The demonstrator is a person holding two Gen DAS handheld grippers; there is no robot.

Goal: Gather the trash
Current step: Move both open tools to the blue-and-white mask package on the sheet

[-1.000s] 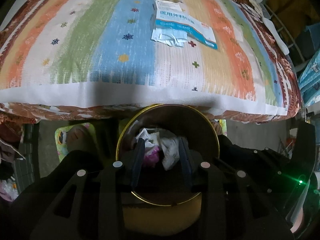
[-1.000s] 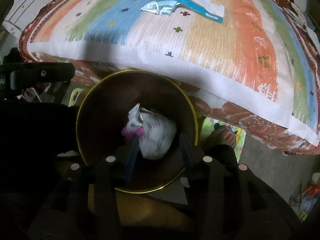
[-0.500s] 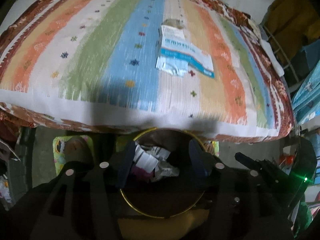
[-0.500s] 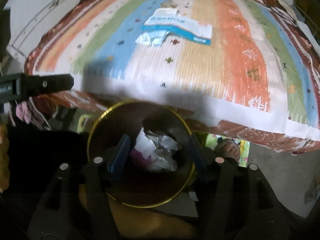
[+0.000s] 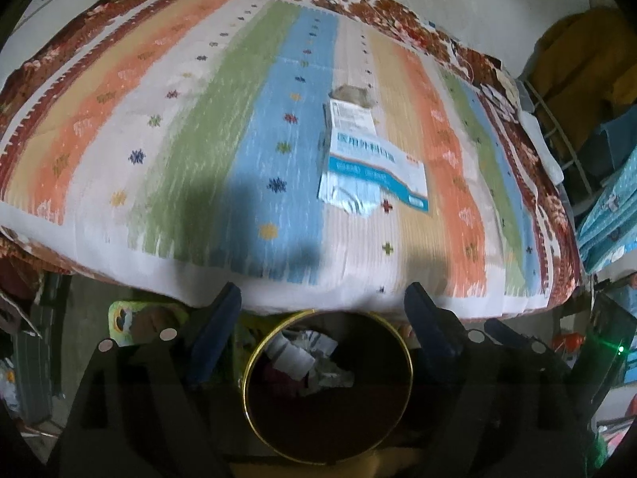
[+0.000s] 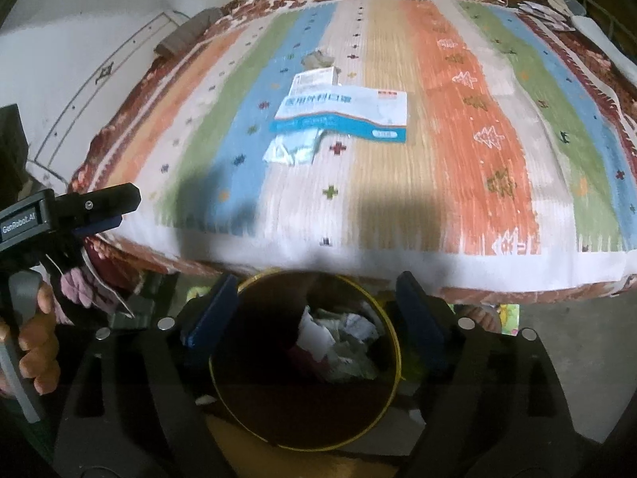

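A dark round bin with a gold rim [image 5: 406, 342] [image 6: 392, 330] stands on the floor below the bed edge, holding crumpled paper and wrappers [image 5: 306, 358] [image 6: 342, 338]. On the striped bedspread lie a white-and-blue mask package [image 5: 374, 159] [image 6: 350, 113], a crumpled foil wrapper [image 5: 350, 199] [image 6: 294, 151] and a small grey scrap [image 5: 352, 93] [image 6: 318, 57]. My left gripper [image 5: 324, 330] is open and empty above the bin. My right gripper [image 6: 314, 310] is open and empty above the bin. The left gripper also shows at the left of the right wrist view [image 6: 99, 203].
The striped bedspread [image 5: 199, 139] [image 6: 477, 139] fills the upper half of both views. A metal rack with blue things [image 5: 605, 183] stands to the right of the bed. A person's feet on a patterned mat [image 5: 147, 318] [image 6: 481, 312] are beside the bin.
Both grippers have risen and pulled back from the bin, and their jaws have opened wider. The crumpled trash now lies loose in the bin. More of the bed shows.
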